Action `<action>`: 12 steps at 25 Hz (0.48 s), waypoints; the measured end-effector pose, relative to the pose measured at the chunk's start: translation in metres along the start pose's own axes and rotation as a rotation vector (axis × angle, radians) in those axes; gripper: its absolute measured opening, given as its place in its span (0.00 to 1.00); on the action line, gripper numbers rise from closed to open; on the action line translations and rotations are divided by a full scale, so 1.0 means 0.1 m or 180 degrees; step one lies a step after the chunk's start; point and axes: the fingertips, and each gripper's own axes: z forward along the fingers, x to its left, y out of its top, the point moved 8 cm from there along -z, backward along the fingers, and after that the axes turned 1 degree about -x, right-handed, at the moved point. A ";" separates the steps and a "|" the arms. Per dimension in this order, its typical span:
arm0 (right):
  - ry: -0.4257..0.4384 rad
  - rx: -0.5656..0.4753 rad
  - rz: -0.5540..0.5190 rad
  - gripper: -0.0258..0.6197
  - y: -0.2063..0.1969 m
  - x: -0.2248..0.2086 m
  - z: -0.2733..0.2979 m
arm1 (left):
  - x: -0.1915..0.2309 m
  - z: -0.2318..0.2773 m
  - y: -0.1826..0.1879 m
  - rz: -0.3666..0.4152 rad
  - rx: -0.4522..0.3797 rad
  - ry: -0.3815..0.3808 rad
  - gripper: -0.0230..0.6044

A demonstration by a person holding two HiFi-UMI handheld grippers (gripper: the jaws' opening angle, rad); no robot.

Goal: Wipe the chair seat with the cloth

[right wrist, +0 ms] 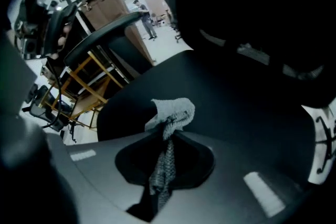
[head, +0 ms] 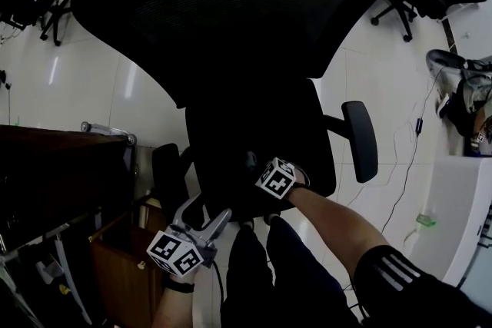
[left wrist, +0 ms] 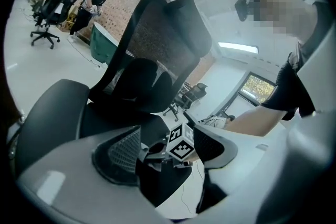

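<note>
The black office chair stands in the middle of the head view, with its mesh backrest [head: 231, 19] at the top and the chair seat [head: 246, 127] below it. The right gripper [head: 269, 171] is over the near part of the seat, close to its front edge. In the right gripper view its jaws are pressed together on a grey cloth [right wrist: 173, 110]. A strip of the cloth runs back between the jaws, and the bunched end sticks out in front of the tips and lies against the dark seat surface. The head view is too dark to show the cloth. The left gripper [head: 204, 215] is lower and more to the left, beside the front left corner of the seat and near the left armrest [head: 165, 177]. Its jaws stand apart and hold nothing; between them, the left gripper view shows the marker cube [left wrist: 181, 143] of the right gripper further away. A brown wooden desk [head: 61, 157] is at the left on the white tiled floor [head: 77, 81].
</note>
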 end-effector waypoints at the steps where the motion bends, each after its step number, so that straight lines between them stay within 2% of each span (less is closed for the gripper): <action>1: 0.0119 -0.0044 -0.0130 0.09 0.12 0.23 0.13 | 0.02 -0.04 0.00 -0.0002 -0.0010 0.0031 0.57; 4: 0.0450 -0.0171 -0.0439 0.09 0.45 0.85 0.41 | 0.08 -0.14 0.04 0.0003 -0.0067 0.0102 0.57; 6: 0.0589 -0.0157 -0.0589 0.09 0.52 1.14 0.58 | 0.11 -0.19 0.05 0.0021 -0.0088 0.0122 0.57; 9: 0.0639 -0.0068 -0.0668 0.09 0.42 1.35 0.79 | 0.13 -0.22 0.00 0.0038 -0.0061 0.0136 0.57; 12: 0.0622 -0.0075 -0.0595 0.09 0.28 1.33 0.81 | 0.12 -0.18 -0.06 0.0040 -0.0038 0.0124 0.57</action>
